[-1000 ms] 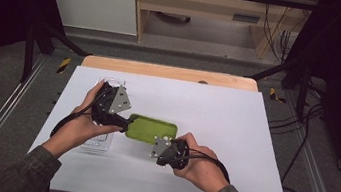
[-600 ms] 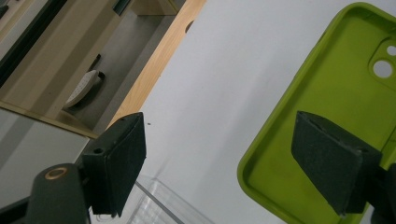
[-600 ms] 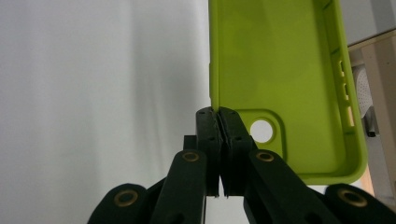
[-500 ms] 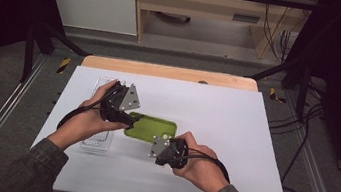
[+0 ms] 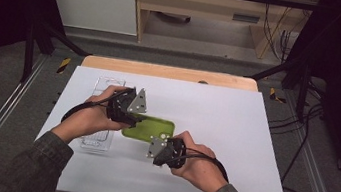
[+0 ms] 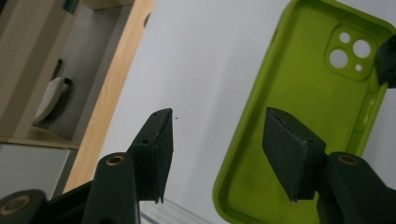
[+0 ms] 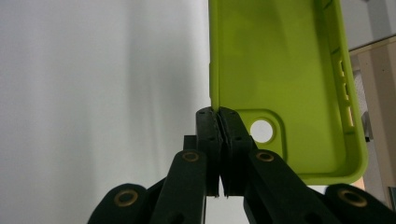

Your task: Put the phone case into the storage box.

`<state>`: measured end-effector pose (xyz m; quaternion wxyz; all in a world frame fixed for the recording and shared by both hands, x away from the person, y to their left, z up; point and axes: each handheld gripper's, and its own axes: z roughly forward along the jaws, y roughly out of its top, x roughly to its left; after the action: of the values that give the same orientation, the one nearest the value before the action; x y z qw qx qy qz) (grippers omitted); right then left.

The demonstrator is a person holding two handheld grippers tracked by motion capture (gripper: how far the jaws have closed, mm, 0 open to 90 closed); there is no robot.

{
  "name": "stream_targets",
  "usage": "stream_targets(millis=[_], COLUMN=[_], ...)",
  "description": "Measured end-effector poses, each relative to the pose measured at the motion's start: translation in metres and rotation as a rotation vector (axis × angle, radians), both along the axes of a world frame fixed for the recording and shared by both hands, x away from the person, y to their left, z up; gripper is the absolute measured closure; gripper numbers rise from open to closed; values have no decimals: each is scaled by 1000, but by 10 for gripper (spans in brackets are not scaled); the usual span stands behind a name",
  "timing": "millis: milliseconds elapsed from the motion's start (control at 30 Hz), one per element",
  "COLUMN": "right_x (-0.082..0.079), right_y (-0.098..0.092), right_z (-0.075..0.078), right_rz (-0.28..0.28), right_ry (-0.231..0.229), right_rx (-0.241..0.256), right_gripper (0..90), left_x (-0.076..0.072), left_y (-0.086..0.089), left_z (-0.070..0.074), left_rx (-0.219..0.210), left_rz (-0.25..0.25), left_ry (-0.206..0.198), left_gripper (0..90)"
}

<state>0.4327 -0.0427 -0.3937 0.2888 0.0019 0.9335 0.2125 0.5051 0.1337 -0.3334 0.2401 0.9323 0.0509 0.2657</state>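
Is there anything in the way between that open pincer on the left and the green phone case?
Nothing visible. The left gripper is open and already at the end of the green phone case; one of its jaws overlaps the case's inside. The clear tray lies under the person's left hand, off to the side. The right gripper is shut on the case's other end.

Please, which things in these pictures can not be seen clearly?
- Clear tray: high view, partly under the left hand; contents unreadable.
- Green phone case: its near end hidden by the right tool in the high view.
- Object on the shelf: left gripper view, blurred.
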Motion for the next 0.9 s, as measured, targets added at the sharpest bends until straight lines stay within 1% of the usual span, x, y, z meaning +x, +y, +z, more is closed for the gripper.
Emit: stream_targets(millis=[100,267,367,400,533,633,800,833,900], right_x=[0,0,-1,0,-1,0,0,-1,0], right_y=[0,-1,-1,-1,0,1,2,2,3], right_z=[0,1,2,2,3,4,4,4,5], right_rz=[2,2,1,5,2,10,14,2,17], right_ry=[1,-3,1,-7,-6,-11,-13,-4,-13], right_rx=[-2,-5,-2,-7,-11,-12,-17,-14,-17], right_gripper=[878,879,878,878,878,879,879,878,879], left_x=[0,1,3,3,2,2,2,2,3], left_y=[-3,-7,-8,-9,-11,-14,-18,-18,-19], left_z=[-1,-3,-1,-1,0,0,-1,-1,-2], left_rx=[26,63,62,66,83,89,109,108,118], left_rz=[-22,-26,-26,-27,-42,-54,-61,-61,-66], left_ry=[8,12,14,16,26,31,36,38,34], left_gripper=[481,526,545,549,575,600,607,608,620])
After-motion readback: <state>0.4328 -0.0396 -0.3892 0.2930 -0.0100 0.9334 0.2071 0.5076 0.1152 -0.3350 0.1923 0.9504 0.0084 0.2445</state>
